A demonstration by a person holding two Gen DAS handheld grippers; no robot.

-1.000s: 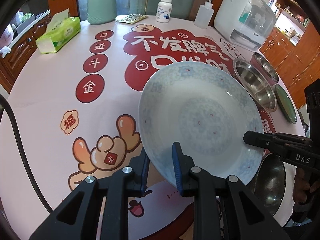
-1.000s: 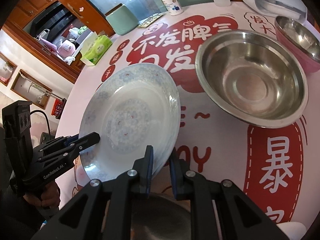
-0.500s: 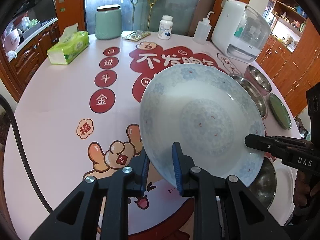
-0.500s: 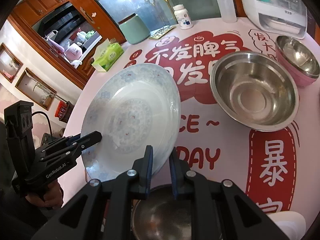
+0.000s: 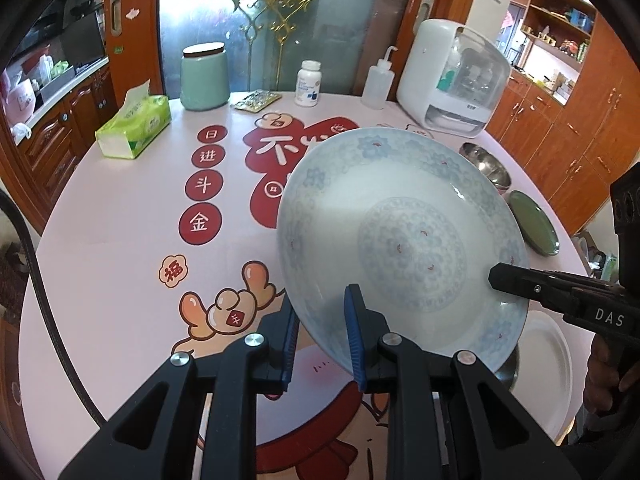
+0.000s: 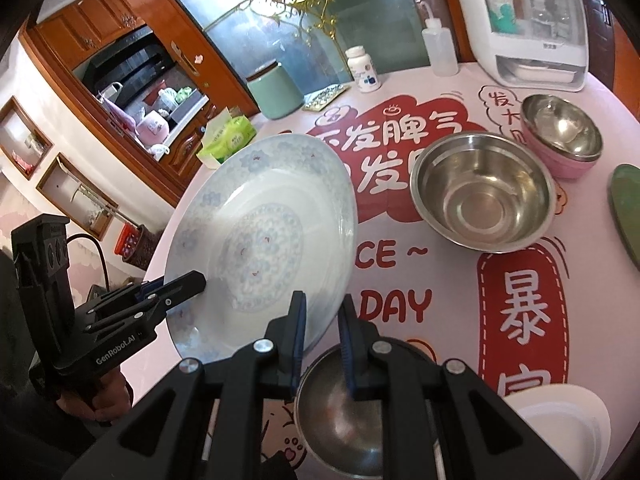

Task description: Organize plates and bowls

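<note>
A large white plate with a pale blue flower pattern (image 5: 400, 240) hangs tilted above the round table, carried by both grippers. My left gripper (image 5: 322, 304) is shut on its near rim, blue pads on either side of the edge. My right gripper (image 6: 322, 304) is shut on the opposite rim of the same plate (image 6: 264, 240). Each gripper shows in the other's view: the right gripper (image 5: 498, 278) at the plate's right edge, the left gripper (image 6: 196, 280) at its left edge. Under the plate sits a small steel bowl (image 6: 340, 408).
On the table stand a big steel bowl (image 6: 480, 196), a pink bowl with a steel lining (image 6: 562, 136), a green plate (image 6: 626, 208) and a white plate (image 6: 560, 420). At the far edge are a tissue box (image 5: 134, 128), a teal jar (image 5: 204, 78), a pill bottle (image 5: 309, 84), a squeeze bottle (image 5: 378, 84) and a white appliance (image 5: 452, 80).
Both grippers have risen together with the plate between them; the table and its bowls now look farther below. Neither grip has altered.
</note>
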